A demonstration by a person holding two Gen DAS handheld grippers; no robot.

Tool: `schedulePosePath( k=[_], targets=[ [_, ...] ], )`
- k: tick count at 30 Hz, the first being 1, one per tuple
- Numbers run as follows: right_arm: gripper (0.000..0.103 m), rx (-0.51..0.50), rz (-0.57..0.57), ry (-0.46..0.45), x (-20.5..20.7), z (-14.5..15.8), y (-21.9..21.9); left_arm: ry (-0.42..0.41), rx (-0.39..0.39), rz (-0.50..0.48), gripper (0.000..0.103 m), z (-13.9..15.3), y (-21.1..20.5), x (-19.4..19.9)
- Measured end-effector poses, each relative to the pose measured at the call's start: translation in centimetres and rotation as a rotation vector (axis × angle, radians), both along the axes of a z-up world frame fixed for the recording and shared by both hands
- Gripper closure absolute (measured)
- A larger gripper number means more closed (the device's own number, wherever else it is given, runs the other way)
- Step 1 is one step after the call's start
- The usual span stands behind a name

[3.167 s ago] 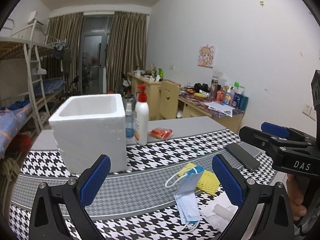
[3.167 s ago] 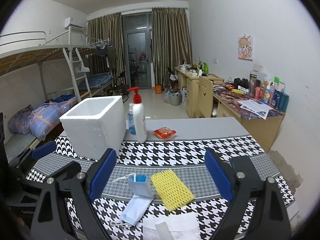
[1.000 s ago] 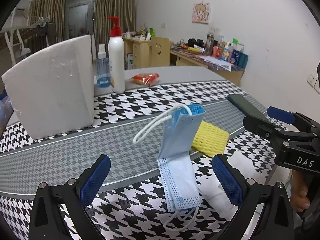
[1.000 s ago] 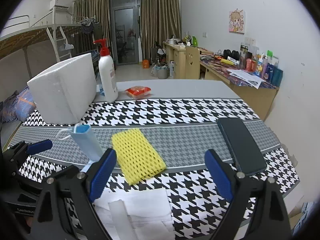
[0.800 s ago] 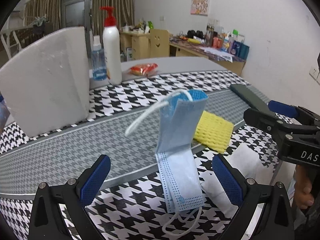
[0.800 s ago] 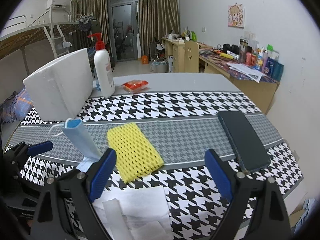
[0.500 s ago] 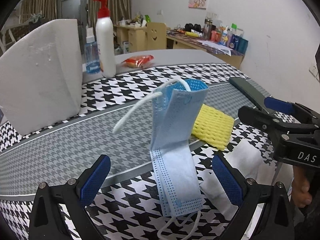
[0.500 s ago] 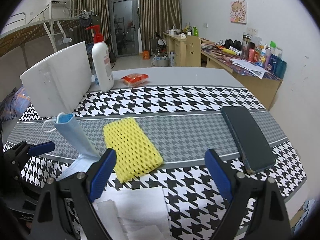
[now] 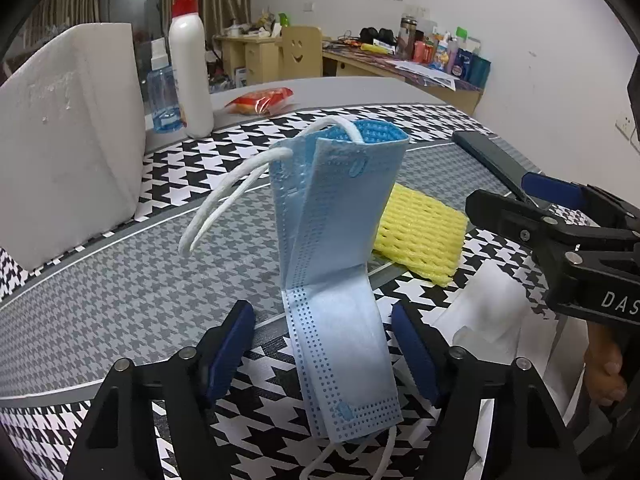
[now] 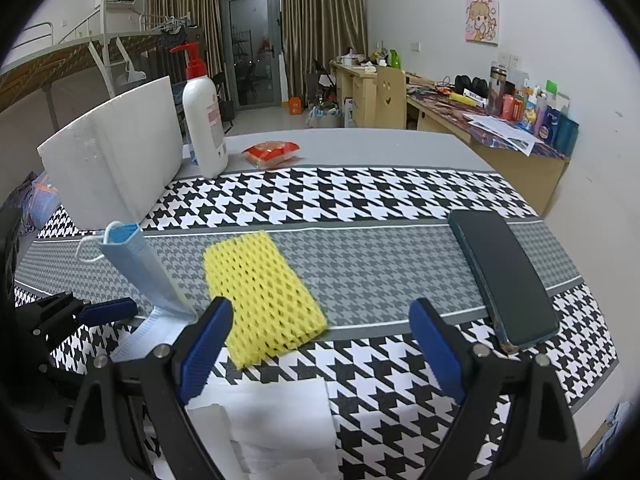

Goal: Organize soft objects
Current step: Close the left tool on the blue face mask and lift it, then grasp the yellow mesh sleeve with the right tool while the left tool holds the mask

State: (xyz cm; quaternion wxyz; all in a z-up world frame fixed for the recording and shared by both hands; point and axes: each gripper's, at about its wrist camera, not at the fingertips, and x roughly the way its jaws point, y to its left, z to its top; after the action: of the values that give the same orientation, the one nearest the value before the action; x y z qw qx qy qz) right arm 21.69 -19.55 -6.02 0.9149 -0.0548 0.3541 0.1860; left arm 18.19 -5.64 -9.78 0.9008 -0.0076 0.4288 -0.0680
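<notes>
The left gripper [image 9: 323, 350] pointed steeply downward, its jaws having just been closing, with a folded blue mask [image 9: 336, 264] between the blue pads but not yet pinched. The right gripper [image 10: 320, 342] angled down beside it, jaws spread wide and holding nothing. A hand [image 9: 604, 372] gripped the right gripper's handle.

Shared dormitory room, lived-in.

Metal bunk bed [image 10: 60, 56] with ladder along one wall; wooden desks [image 10: 360, 92] down the other, cluttered with bottles and papers. Smiley-face chair [image 10: 390, 96], cartoon poster [image 10: 482, 22], long brown curtains [image 10: 320, 20] at a glass balcony door [image 10: 250, 48], air conditioner [image 10: 116, 2] high up.
</notes>
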Motion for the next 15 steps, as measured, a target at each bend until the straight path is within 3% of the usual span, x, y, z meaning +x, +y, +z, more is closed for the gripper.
schedulePosePath(
  k=[8, 13, 15],
  targets=[
    [0.011, -0.001, 0.003, 0.011, 0.31, -0.41, 0.2, -0.005, 0.054, 0.01, 0.05, -0.05, -0.22, 0.11],
    [0.011, 0.001, 0.001, 0.016, 0.43, -0.38, 0.31, -0.012, 0.07, 0.002, 0.078, -0.04, -0.43, -0.01],
    [0.011, 0.001, 0.003, 0.014, 0.42, -0.31, 0.41, -0.013, 0.062, 0.004, 0.081, -0.02, -0.28, -0.01]
  ],
)
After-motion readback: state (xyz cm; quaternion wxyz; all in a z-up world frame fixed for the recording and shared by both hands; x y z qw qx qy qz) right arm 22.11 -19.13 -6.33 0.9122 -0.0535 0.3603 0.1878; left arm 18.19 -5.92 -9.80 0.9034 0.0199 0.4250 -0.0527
